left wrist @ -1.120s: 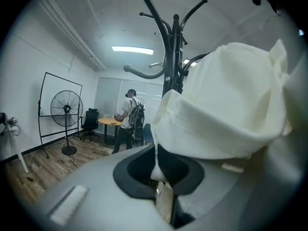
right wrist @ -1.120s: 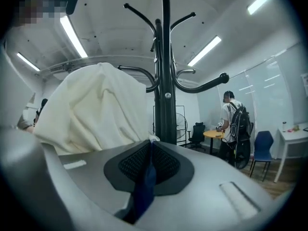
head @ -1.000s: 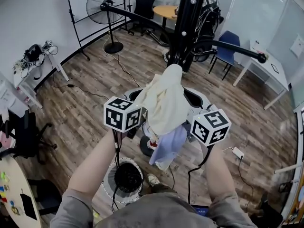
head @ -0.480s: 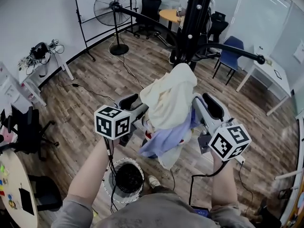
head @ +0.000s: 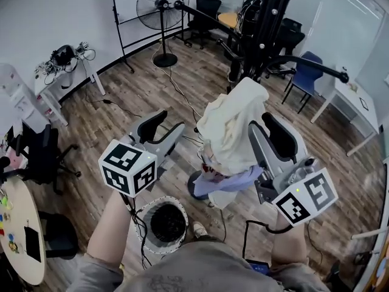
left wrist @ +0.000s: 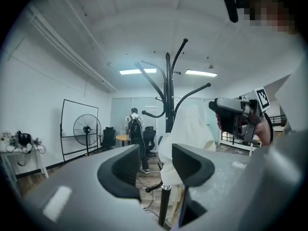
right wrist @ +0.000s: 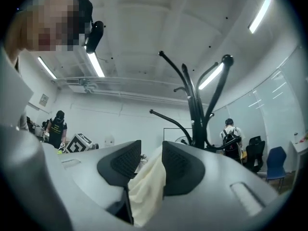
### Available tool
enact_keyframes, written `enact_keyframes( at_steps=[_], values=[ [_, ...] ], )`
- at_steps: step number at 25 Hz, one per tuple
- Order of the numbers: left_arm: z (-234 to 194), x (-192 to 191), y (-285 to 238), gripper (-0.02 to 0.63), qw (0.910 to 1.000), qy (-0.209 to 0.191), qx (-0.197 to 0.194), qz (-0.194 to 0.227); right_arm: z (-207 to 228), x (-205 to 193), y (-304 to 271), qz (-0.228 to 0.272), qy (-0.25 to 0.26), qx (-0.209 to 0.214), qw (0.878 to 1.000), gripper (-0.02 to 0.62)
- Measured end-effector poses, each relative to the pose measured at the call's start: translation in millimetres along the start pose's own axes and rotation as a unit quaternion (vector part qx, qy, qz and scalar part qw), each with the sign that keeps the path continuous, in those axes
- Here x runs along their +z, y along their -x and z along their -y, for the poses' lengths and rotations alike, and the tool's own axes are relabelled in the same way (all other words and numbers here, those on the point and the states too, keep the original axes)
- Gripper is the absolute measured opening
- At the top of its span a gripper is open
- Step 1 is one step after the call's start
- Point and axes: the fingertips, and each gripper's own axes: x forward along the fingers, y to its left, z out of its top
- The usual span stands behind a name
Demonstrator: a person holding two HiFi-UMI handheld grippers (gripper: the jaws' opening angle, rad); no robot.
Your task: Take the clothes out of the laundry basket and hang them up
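My right hand-held gripper (head: 262, 125) has its jaws drawn in on a fold of the cream garment (head: 234, 123); in the right gripper view (right wrist: 151, 162) the cloth (right wrist: 147, 186) fills the gap between the pads and runs down into the throat. My left hand-held gripper (head: 165, 124) stands spread with nothing in it; in the left gripper view (left wrist: 156, 165) I see only floor and the hanging cloth (left wrist: 192, 124) past the jaws.

The cream garment is draped over an arm of the black coat stand (head: 271, 23); its long axis runs straight down, bunched at the top and loose below; a lavender garment (head: 234, 181) hangs under it. It lies ahead of me and between the two grippers, touching the right one and apart from the left, so the right hand is the nearer.

I judge the hanging of this piece nearly done; the right jaws need only part and draw back toward me without dragging the fold off the arm. The laundry basket (head: 185, 212) sits on the floor at my feet, below the left gripper; that hand, being free, is the better placed to reach down; the basket's inside looks dark and I cannot tell what remains there.
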Motion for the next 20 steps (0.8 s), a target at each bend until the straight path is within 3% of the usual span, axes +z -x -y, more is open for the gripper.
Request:
enact_keyframes(
  at_steps=[8, 20],
  values=[
    [-12.1, -11.4, 75.1, 0.197, 0.9966, -0.02, 0.08, -0.007, -75.7, -22.7, -29.4, -0.017, -0.01, 0.106, 0.994, 0.153],
    [-49.5, -62.9, 179.0, 0.141, 0.9811, -0.006, 0.187, -0.049, -164.7, -90.4, -82.3, -0.081, -0.027, 0.203, 0.975, 0.134]
  ],
)
